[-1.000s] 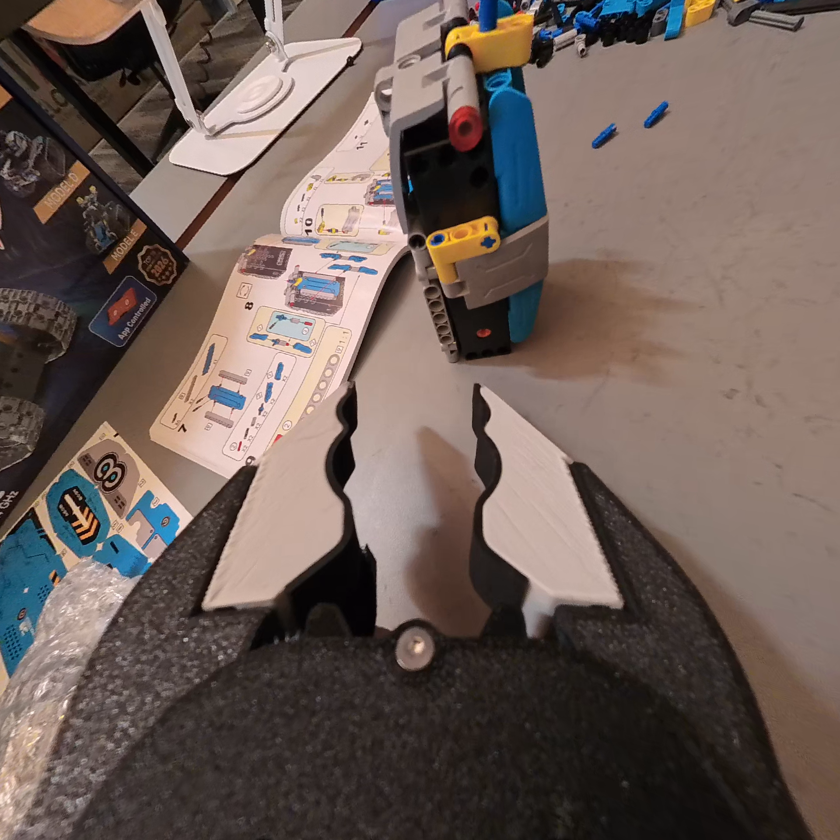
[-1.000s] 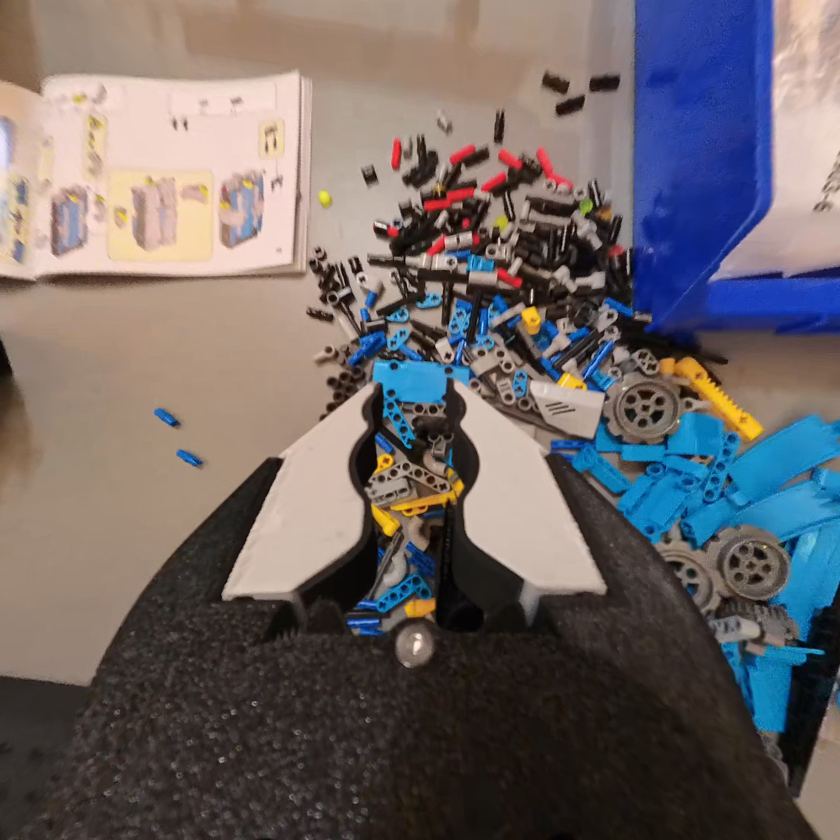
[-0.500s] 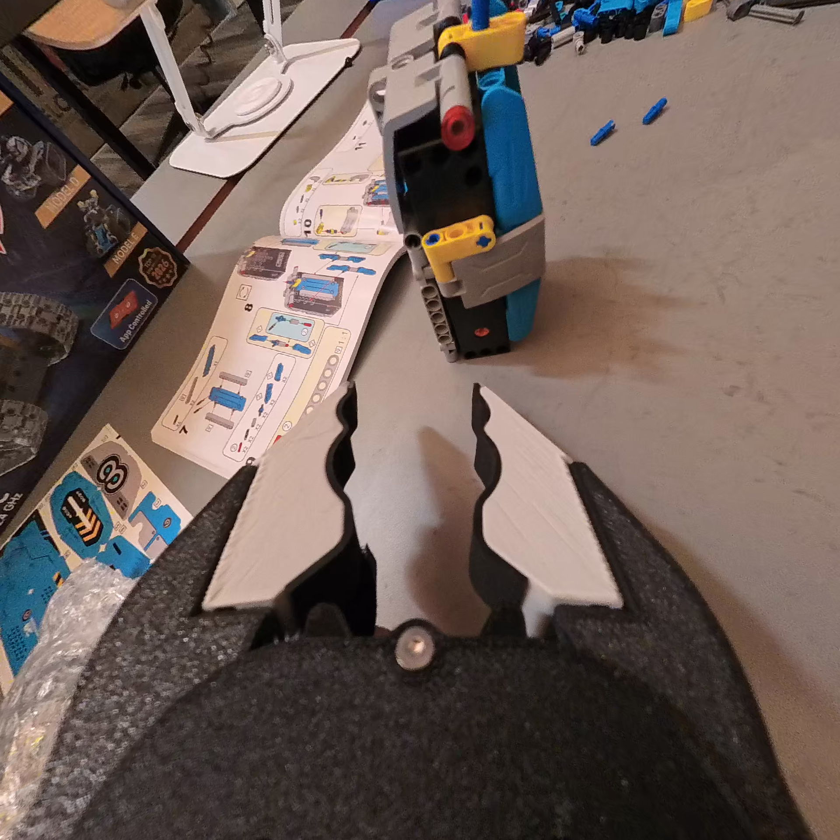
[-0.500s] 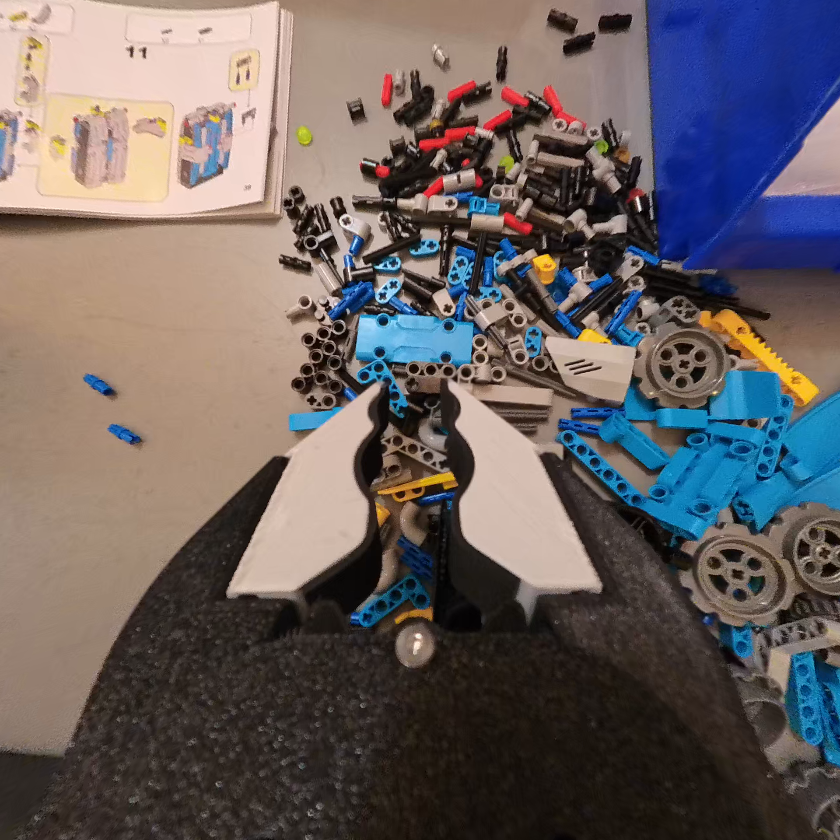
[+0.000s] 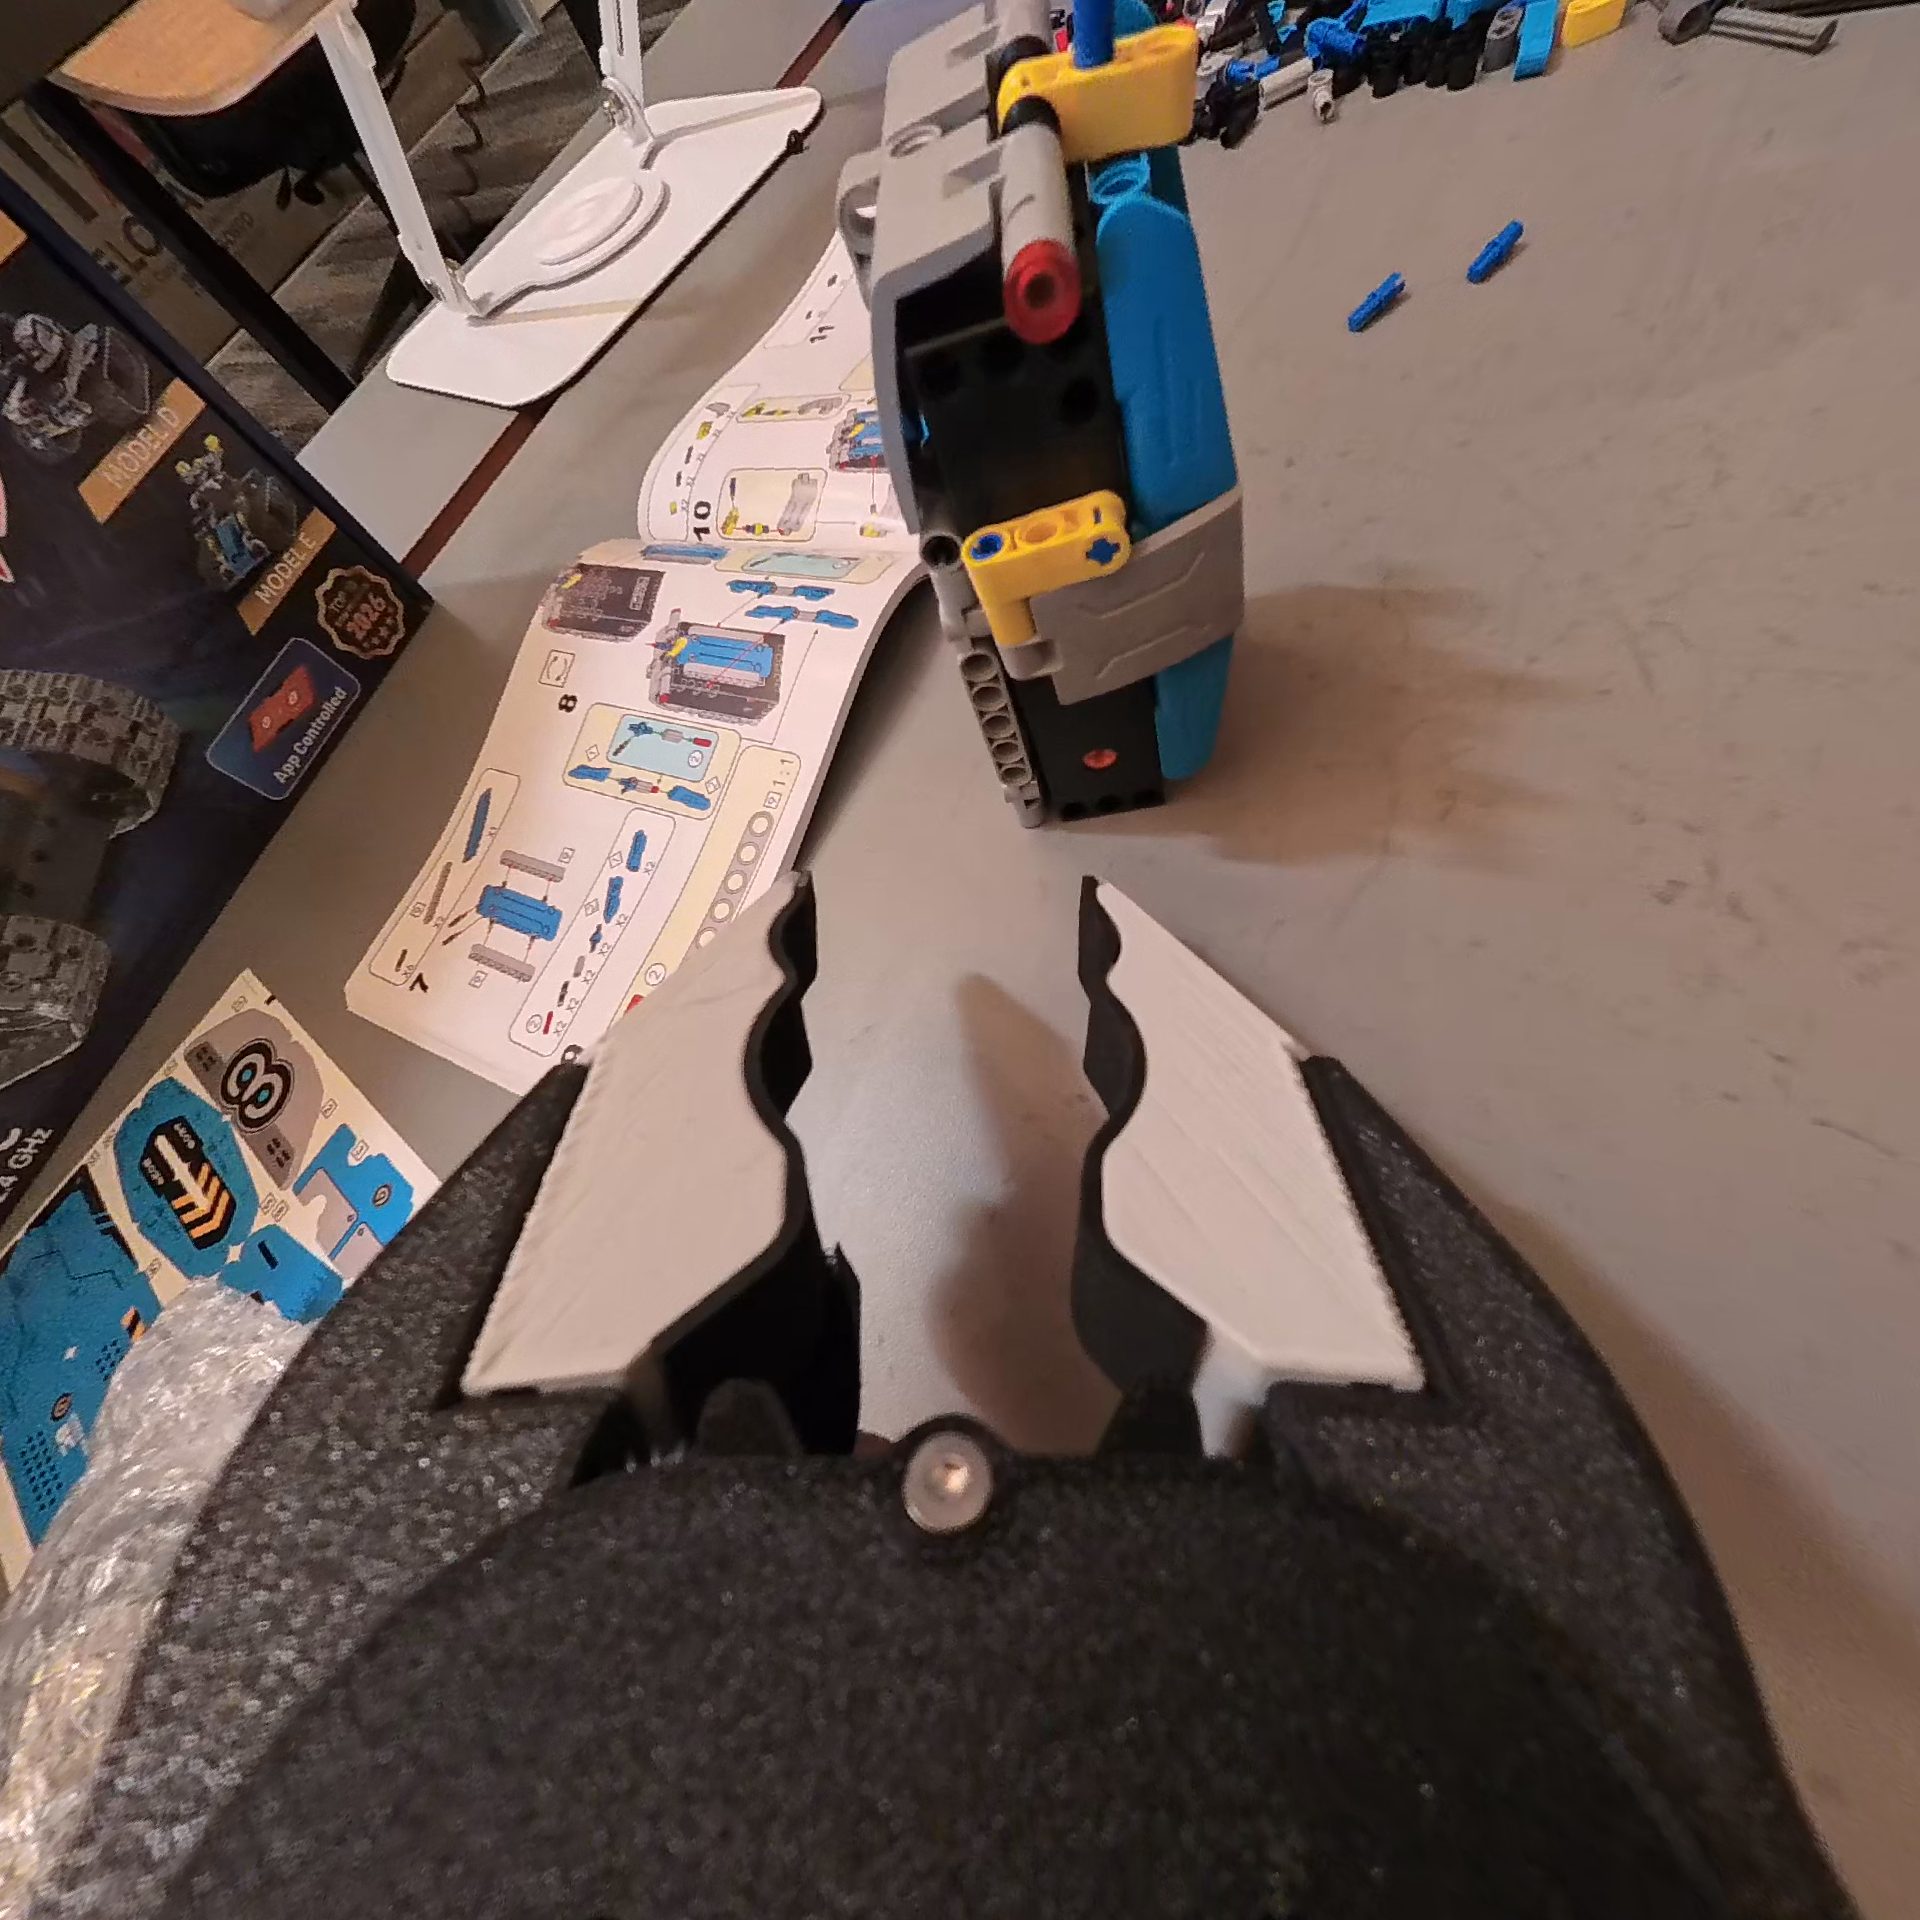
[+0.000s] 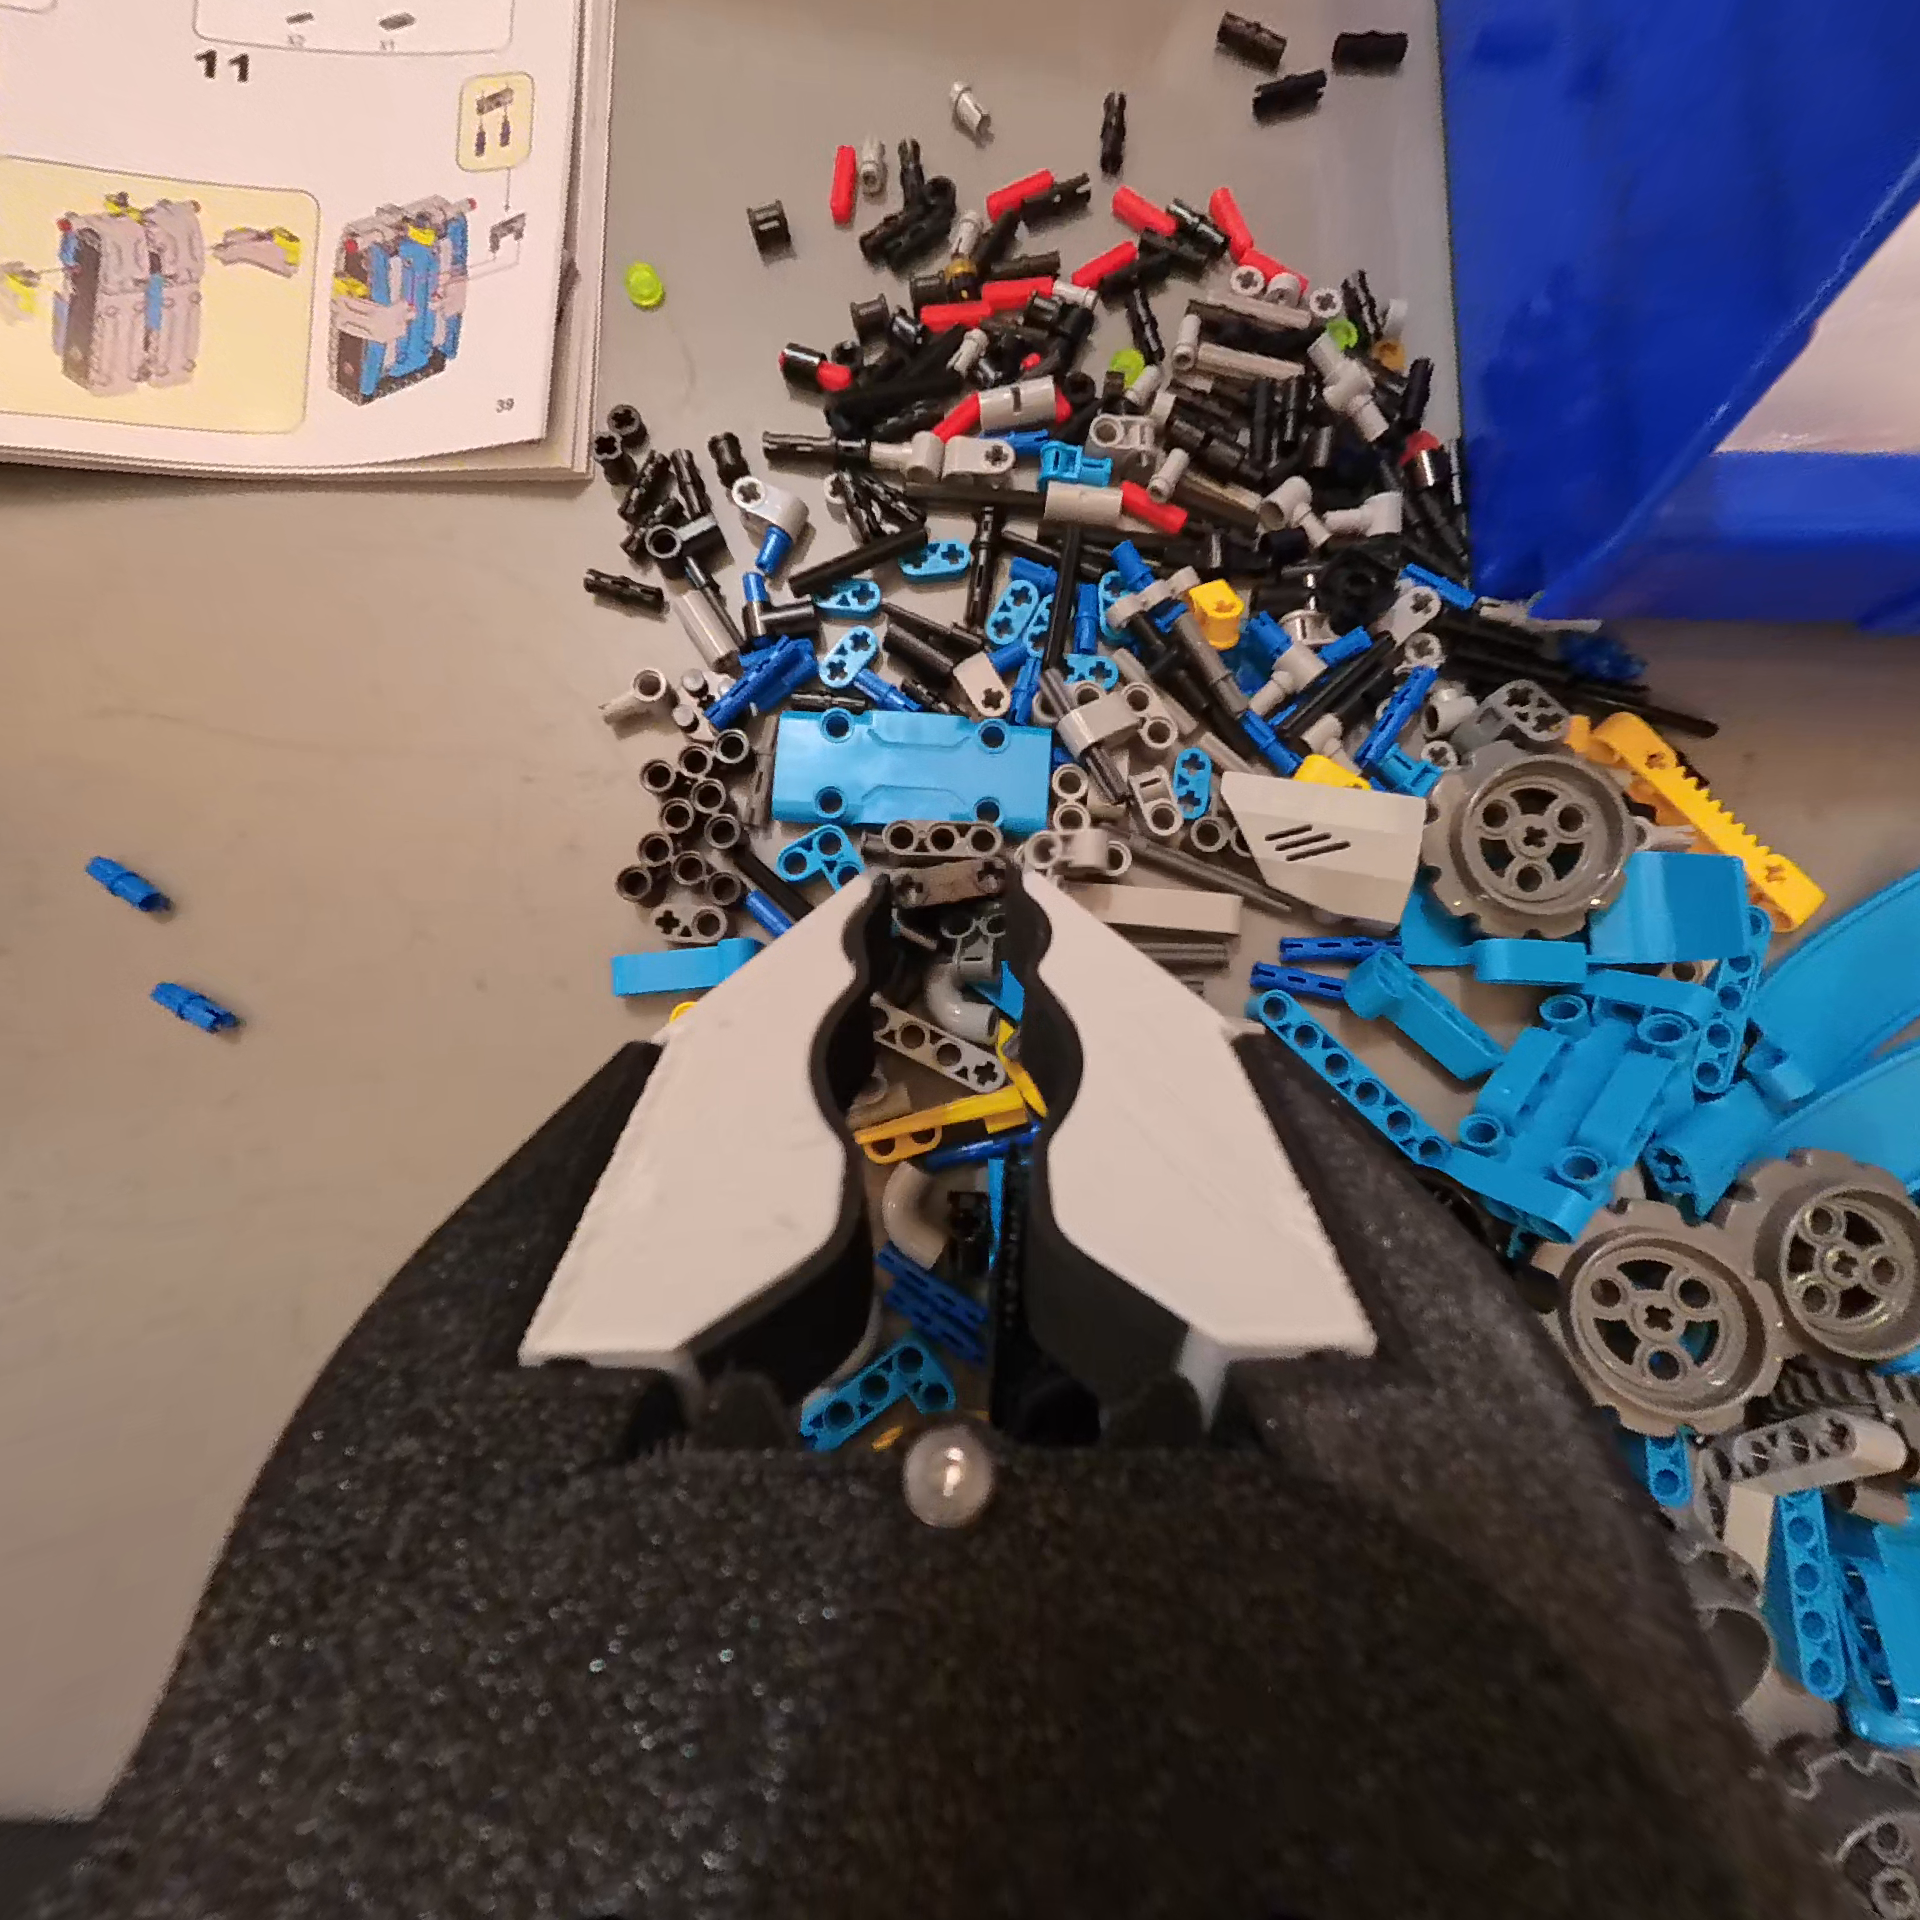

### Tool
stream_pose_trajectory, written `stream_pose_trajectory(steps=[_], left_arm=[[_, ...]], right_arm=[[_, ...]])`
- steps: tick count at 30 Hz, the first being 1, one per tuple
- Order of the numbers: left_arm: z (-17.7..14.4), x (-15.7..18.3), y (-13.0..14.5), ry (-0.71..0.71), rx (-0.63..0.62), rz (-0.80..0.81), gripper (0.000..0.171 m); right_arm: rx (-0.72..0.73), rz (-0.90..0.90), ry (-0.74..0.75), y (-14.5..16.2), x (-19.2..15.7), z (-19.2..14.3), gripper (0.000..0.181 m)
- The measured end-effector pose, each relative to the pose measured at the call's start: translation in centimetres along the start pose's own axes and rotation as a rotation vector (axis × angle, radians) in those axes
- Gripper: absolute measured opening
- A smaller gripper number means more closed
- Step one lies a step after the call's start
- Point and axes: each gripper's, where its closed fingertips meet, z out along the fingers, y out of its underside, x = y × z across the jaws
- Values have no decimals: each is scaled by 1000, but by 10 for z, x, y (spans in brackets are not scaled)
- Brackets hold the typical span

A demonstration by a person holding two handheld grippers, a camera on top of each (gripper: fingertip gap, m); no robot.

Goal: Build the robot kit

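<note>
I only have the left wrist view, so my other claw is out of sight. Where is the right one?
Observer: The right claw is over the pile of small plastic building pieces, its tips either side of a short dark grey beam. I cannot tell if it grips.
Operator: Anything large nearby?
Observer: A blue plastic bin stands at the pile's right edge.
Operator: Any wheels?
Observer: Three grey spoked wheels lie right of the claw.

Bare table [image 5: 1558,935] ahead of left gripper [image 5: 943,894]; brick model [image 5: 1070,468] obstructs at 12 o'clock, booklet [image 5: 644,748] at 10 o'clock
</note>
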Motion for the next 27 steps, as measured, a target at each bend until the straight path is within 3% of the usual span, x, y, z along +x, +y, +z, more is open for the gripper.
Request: stream_pose_trajectory(steps=[5,7,14,18,27], left_arm=[[0,0,0,1,0,-1,50],[0,0,0,1,0,-1,50],[0,0,0,1,1,-1,50],[0,0,0,1,0,0,50],[0,0,0,1,-1,3,50]], right_arm=[[8,11,-33,0,-1,-1,21],[41,27,-72,-4,-2,-5,0],[116,71,-85,-14,5,-15,0],[49,63,-70,-3,5,-4,25],[22,31,-31,-1,8,0,29]])
